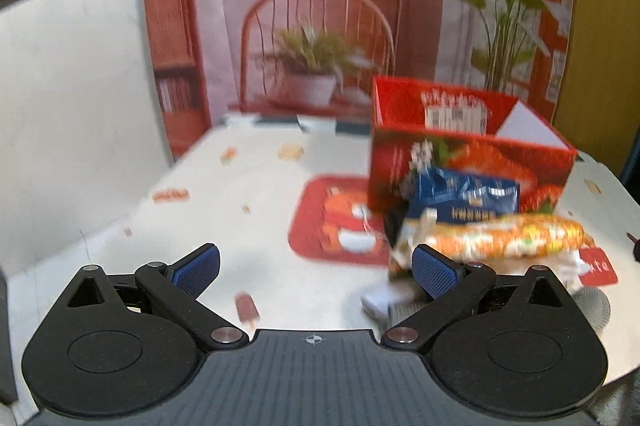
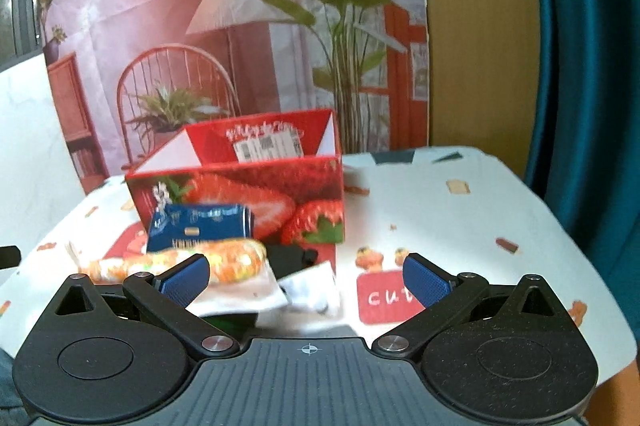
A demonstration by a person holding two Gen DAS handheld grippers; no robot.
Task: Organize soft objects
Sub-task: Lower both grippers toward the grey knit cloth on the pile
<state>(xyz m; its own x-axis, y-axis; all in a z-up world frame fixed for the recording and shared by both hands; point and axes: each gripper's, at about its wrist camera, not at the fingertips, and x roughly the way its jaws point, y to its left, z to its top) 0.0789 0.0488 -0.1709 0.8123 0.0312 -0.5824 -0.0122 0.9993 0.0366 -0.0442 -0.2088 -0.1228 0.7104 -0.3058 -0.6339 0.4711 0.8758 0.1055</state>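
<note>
A red strawberry-print box [image 1: 472, 165] [image 2: 256, 193] stands open on the white table. In front of it lies a pile of soft packs: a blue pack [image 1: 468, 195] [image 2: 200, 226], an orange-and-white patterned pack [image 1: 508, 238] [image 2: 180, 264], white packets [image 2: 312, 286] and something black [image 2: 292, 258]. My left gripper [image 1: 316, 266] is open and empty, with the pile just beyond its right finger. My right gripper [image 2: 306, 276] is open and empty, above the near edge of the pile.
A red placemat [image 1: 336, 218] lies left of the box. A small red "cute" mat [image 2: 386, 296] lies right of the pile. The white printed tablecloth [image 1: 240, 193] covers the table. A printed backdrop [image 2: 200, 5] stands behind, a white wall panel [image 1: 72, 105] on the left.
</note>
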